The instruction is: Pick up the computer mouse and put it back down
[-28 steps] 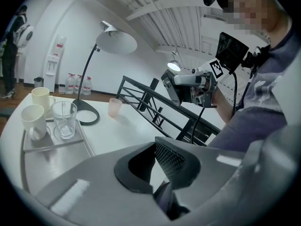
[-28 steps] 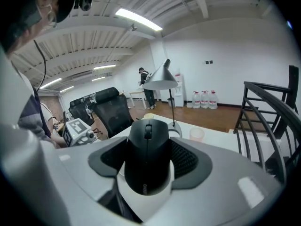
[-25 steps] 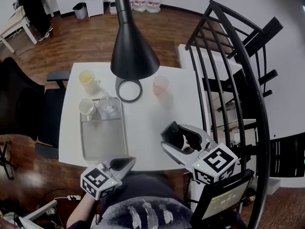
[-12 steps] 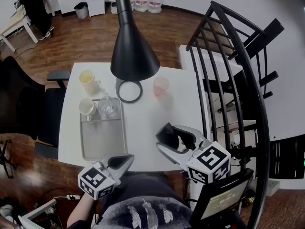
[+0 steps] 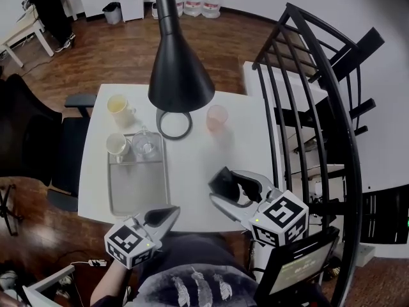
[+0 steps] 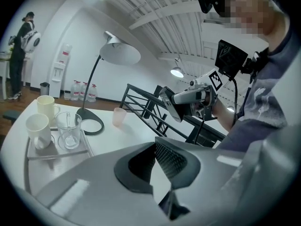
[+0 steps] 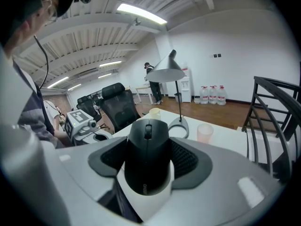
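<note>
Computer mouse (image 7: pixel 146 161): black, seemingly matte

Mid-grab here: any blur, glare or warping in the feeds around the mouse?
Head view: sharp and evenly lit, though fisheye bows the railing. Right gripper view: the mouse is crisp with no glare, the ceiling light bright behind it, and the corners are dark and rounded. Left gripper view: strongly warped, dark corners too.
</note>
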Motion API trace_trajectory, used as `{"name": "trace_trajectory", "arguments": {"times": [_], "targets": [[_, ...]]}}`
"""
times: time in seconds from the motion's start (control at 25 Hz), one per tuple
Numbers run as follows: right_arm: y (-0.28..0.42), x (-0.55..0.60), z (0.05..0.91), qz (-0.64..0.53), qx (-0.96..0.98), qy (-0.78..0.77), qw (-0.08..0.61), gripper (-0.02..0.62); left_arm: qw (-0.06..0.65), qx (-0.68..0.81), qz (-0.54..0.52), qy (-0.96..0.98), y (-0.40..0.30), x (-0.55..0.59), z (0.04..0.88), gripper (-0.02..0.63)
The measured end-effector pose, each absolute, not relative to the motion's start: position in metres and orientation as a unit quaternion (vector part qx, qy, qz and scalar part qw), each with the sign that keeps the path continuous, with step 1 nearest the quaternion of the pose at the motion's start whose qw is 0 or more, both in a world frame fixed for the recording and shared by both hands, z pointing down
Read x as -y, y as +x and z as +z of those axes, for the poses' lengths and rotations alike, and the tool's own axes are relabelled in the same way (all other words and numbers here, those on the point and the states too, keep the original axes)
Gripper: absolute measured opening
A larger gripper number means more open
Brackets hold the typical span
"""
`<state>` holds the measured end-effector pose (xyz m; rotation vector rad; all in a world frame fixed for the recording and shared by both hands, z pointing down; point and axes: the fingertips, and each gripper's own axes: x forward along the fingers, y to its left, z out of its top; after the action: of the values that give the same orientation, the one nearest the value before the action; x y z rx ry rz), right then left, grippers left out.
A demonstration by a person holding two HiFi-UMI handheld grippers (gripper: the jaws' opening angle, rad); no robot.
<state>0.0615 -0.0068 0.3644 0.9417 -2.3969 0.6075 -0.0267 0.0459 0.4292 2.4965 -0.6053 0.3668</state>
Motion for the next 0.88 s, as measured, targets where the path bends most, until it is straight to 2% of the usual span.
{"name": "trace_trajectory", "arguments": {"times": [0.88], "targets": [[0.066,0.017,0.368,0.224,0.875,0.353,0.244,0.291,0.276,0.222,0.134,0.925,-0.026,-0.040,0.434,0.015]]}}
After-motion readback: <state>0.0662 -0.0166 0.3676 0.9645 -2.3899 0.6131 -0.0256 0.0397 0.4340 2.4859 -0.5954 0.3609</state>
